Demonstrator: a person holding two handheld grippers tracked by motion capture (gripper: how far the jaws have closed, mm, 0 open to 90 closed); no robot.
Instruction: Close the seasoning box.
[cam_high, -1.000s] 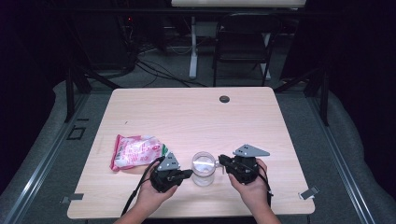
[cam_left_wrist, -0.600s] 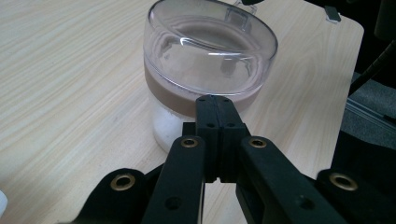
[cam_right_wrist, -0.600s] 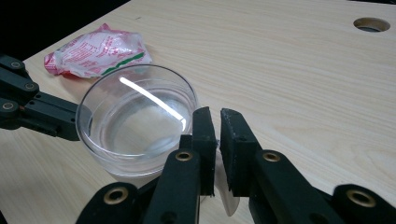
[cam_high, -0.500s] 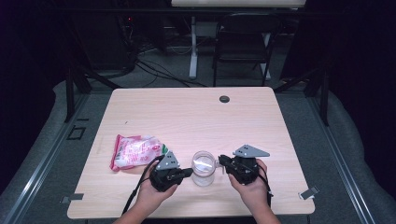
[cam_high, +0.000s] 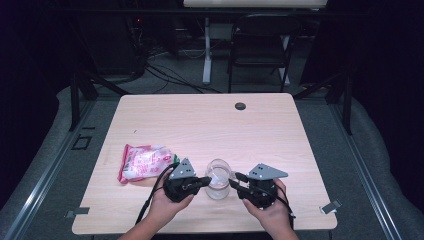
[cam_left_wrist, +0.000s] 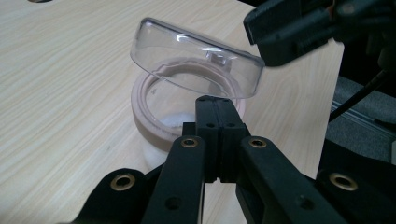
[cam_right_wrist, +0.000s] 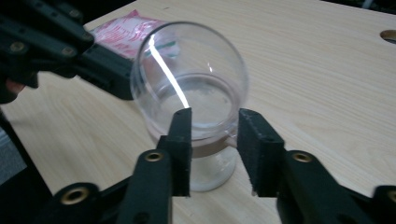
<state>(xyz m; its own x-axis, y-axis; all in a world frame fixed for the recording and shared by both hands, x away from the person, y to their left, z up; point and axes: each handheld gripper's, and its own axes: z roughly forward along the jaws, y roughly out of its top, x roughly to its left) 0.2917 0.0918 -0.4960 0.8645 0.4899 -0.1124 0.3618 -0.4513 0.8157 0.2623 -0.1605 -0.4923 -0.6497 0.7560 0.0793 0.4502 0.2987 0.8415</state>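
A clear glass jar (cam_high: 218, 186) with a tan seal ring (cam_left_wrist: 144, 119) stands near the table's front edge. Its domed clear lid (cam_left_wrist: 196, 60) is tilted up off the mouth. My left gripper (cam_high: 206, 181) is shut, its closed tips (cam_left_wrist: 215, 105) at the jar's near rim under the lid. My right gripper (cam_high: 235, 180) faces the jar from the other side. Its jaws have just been opening and stand apart (cam_right_wrist: 215, 121), with the jar's neck behind the gap and neither pad pressing on it. White residue lies in the jar's bottom (cam_right_wrist: 210, 163).
A pink and white plastic bag (cam_high: 145, 161) lies left of my left hand. A dark round grommet (cam_high: 240, 106) sits in the wooden table (cam_high: 200, 125) near its far edge. A chair and cables stand beyond the table.
The right gripper's jaws stand wider apart beside the jar than before. Both hands and the jar have kept their places.
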